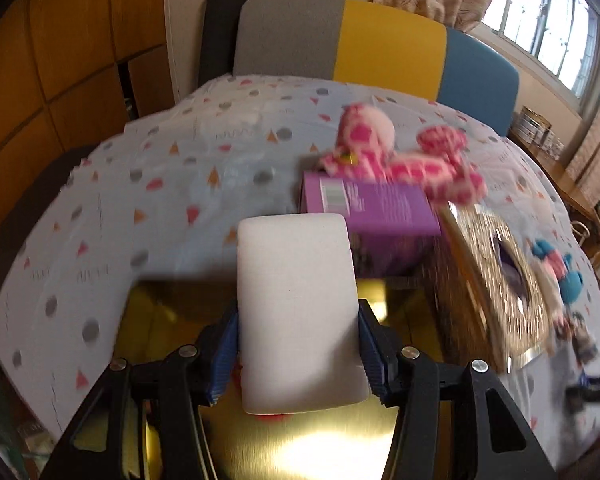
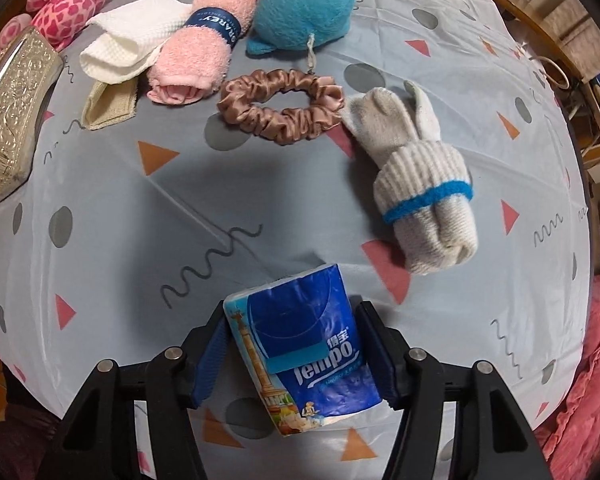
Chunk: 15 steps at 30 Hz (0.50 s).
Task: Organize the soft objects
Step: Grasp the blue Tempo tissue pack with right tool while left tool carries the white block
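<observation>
White sponge (image 1: 298, 312) clamped in left gripper (image 1: 298, 354), tissue pack (image 2: 304, 352) clamped in right gripper (image 2: 296, 354).

Soft items spread around the scrunchie (image 2: 281, 107) on the table (image 2: 140, 208).

Seen from the right wrist, behind the scrunchie a towel roll (image 2: 198, 52) is laid, with a cloth (image 2: 128, 42) left of it and a plush (image 2: 304, 6) to its right. A sock bundle (image 2: 418, 192) is placed right of the scrunchie, touching it. A tin (image 2: 14, 116) is set far left. A tissue pack (image 2: 304, 350) is held nearer than the scrunchie.
</observation>
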### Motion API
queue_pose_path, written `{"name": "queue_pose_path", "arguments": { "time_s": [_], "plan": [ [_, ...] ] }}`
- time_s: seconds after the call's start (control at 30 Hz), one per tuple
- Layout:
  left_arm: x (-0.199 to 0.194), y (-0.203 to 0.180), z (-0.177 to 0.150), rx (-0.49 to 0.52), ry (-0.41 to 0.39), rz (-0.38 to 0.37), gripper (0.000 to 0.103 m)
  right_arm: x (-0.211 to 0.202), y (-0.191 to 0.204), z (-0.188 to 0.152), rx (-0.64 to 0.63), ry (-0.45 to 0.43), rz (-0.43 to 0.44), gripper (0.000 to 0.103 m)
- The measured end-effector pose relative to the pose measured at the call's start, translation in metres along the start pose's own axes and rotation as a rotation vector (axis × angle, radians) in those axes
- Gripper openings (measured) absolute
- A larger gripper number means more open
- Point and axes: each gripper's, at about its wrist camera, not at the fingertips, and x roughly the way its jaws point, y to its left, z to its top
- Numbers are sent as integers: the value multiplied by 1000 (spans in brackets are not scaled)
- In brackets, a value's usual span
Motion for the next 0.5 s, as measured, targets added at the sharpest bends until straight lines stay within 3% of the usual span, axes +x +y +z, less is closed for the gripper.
{"name": "queue_pose_path", "arguments": {
  "time_s": [0.23, 0.5],
  "plan": [
    [-24, 0, -69, 12, 5, -60, 55, 1, 29, -2, -21, -2, 31, 62],
    [-40, 4, -115, 12, -20, -32, 56, 0, 66, 1, -72, -9, 55, 62]
  ]
}}
